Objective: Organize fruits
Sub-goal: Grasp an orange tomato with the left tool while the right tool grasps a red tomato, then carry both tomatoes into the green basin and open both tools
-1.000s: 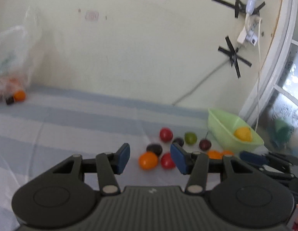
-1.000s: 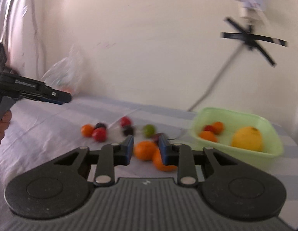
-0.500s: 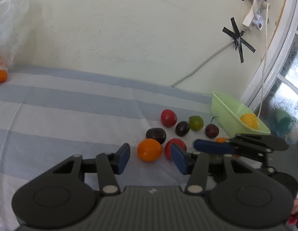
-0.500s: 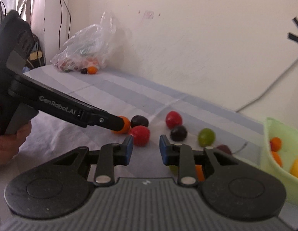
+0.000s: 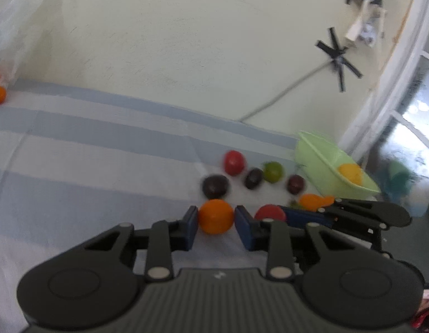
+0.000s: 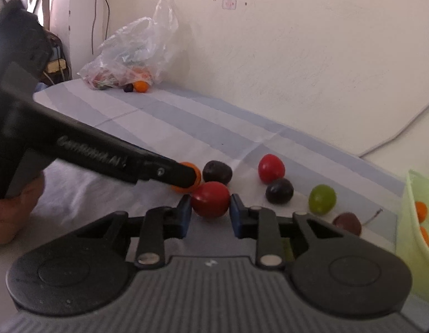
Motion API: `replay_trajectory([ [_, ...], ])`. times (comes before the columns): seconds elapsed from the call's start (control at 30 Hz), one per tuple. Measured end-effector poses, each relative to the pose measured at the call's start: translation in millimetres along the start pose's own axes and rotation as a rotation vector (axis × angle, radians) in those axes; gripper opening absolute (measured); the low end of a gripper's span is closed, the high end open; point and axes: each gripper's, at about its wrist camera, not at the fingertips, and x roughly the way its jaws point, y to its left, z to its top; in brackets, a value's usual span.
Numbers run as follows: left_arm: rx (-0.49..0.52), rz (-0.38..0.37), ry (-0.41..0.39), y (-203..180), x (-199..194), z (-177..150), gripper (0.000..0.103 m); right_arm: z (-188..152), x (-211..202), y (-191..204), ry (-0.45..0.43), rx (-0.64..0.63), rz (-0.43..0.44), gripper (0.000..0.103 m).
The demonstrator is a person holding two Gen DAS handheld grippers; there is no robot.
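Fruits are mostly loose; only a few sit in your green tub (image 5: 320, 161). Your left gripper (image 5: 216, 219) just clamped the orange (image 5: 216, 216), right gripper (image 6: 210, 208) pinches the red fruit (image 6: 210, 198).

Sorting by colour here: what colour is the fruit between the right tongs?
Red; the fruit shows best in the right wrist view, between the right tongs.

Both wrist views look low and close over the same scattered fruit (image 5: 236, 177).

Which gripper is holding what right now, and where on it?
Left gripper has just closed on the orange fruit, pads on its sides. Right gripper clamps the red fruit likewise.
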Motion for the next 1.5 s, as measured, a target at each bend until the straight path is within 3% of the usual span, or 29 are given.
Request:
replay_trajectory([
  [0.23,0.065,-0.107,-0.001,-48,-32,-41,0.029,-44,-67,5,-0.035,0.07,-0.05,0.032],
  [0.47,0.184,-0.153,0.075,-96,-30,-77,0.029,-91,-130,-3,-0.041,0.244,-0.166,0.032],
  [0.67,0.254,-0.1,0.056,-114,-29,-86,0.032,-116,-147,-11,-0.04,0.315,-0.213,0.032],
  [0.8,0.257,-0.075,0.066,-117,-27,-89,0.04,-117,-144,-10,-0.049,0.309,-0.216,0.033],
  [0.9,0.282,-0.059,0.063,-124,-27,-90,0.053,-118,-144,-11,-0.049,0.31,-0.206,0.033],
  [1.07,0.331,-0.028,0.064,-135,-22,-95,0.053,-121,-146,-14,-0.057,0.332,-0.191,0.034],
  [1.17,0.375,0.013,0.051,-142,-21,-99,0.04,-121,-146,-14,-0.058,0.324,-0.193,0.034],
  [1.2,0.389,0.032,0.049,-143,-21,-99,0.032,-122,-146,-13,-0.058,0.32,-0.193,0.034],
  [1.23,0.393,0.034,0.053,-144,-20,-97,0.031,-122,-146,-14,-0.062,0.321,-0.191,0.033],
  [1.37,0.372,-0.034,0.059,-150,-12,-67,0.031,-119,-151,-27,-0.109,0.351,-0.171,0.032],
  [1.5,0.386,-0.125,-0.009,-172,7,-15,0.031,-99,-159,-64,-0.186,0.339,-0.241,0.032],
])
